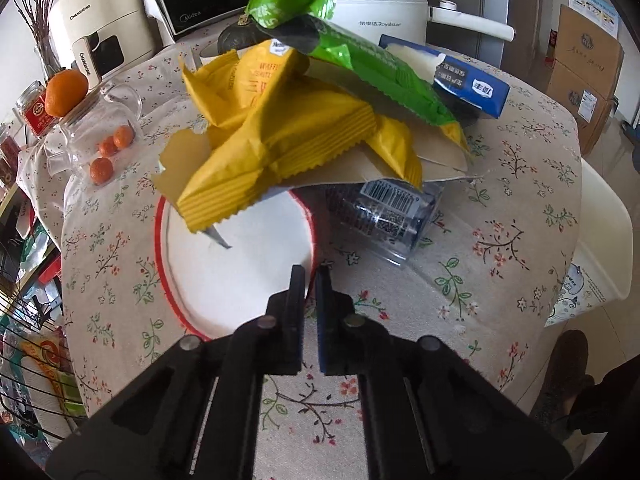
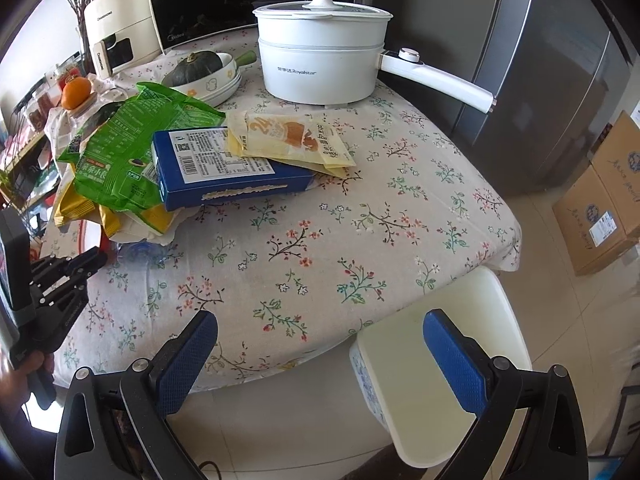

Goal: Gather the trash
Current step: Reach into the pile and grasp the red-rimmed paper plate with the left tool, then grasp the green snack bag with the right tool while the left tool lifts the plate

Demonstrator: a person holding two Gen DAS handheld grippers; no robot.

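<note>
A heap of trash lies on a white plate with a red rim [image 1: 224, 280]: yellow wrappers [image 1: 280, 140], a green wrapper [image 1: 360, 68], torn cardboard and a blue box [image 1: 468, 84]. A clear plastic packet with a barcode [image 1: 384, 208] lies under the heap's right side. My left gripper [image 1: 310, 276] is shut on the plate's near rim. In the right wrist view the green wrapper [image 2: 128, 148], the blue box [image 2: 224, 172] and a pale yellow snack bag [image 2: 288, 140] show, with the left gripper [image 2: 86, 264] at far left. My right gripper [image 2: 320, 320] is open and holds nothing, over the table's front edge.
A white bin [image 2: 440, 380] stands on the floor by the table's near corner. At the back are a white electric pot [image 2: 320, 68], a microwave [image 2: 224, 0], a pumpkin in a bowl [image 2: 196, 68], an orange [image 1: 66, 92] and a glass jug [image 1: 100, 136]. Cardboard boxes [image 2: 600, 200] stand at right.
</note>
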